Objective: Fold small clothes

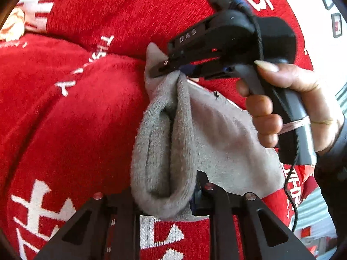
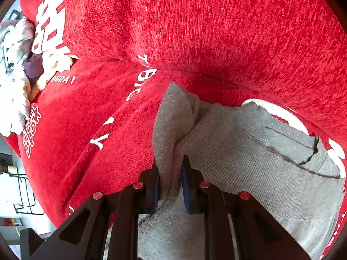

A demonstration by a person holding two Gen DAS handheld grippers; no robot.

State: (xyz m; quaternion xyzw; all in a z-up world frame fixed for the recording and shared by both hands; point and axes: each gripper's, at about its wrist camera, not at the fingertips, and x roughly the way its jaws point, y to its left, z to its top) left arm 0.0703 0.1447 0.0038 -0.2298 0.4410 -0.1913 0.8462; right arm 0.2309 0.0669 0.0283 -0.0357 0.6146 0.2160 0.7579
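Sock (image 1: pixel 164 143): grey, small, doubled over itself, on the red plush cover (image 1: pixel 71 117) with white lettering, stretched between both tools
Left tool (image 1: pixel 173 203): clenched on the rolled grey fold of the sock at the near end
Right tool (image 1: pixel 173 70): clamped on the far end of the sock, pinching bunched knit between blue pads (image 2: pixel 185 186)
Hand (image 1: pixel 288 106): wrapped round the right tool's handle
Far corner: crumpled pale cloth (image 2: pixel 15 75) beside the red cover
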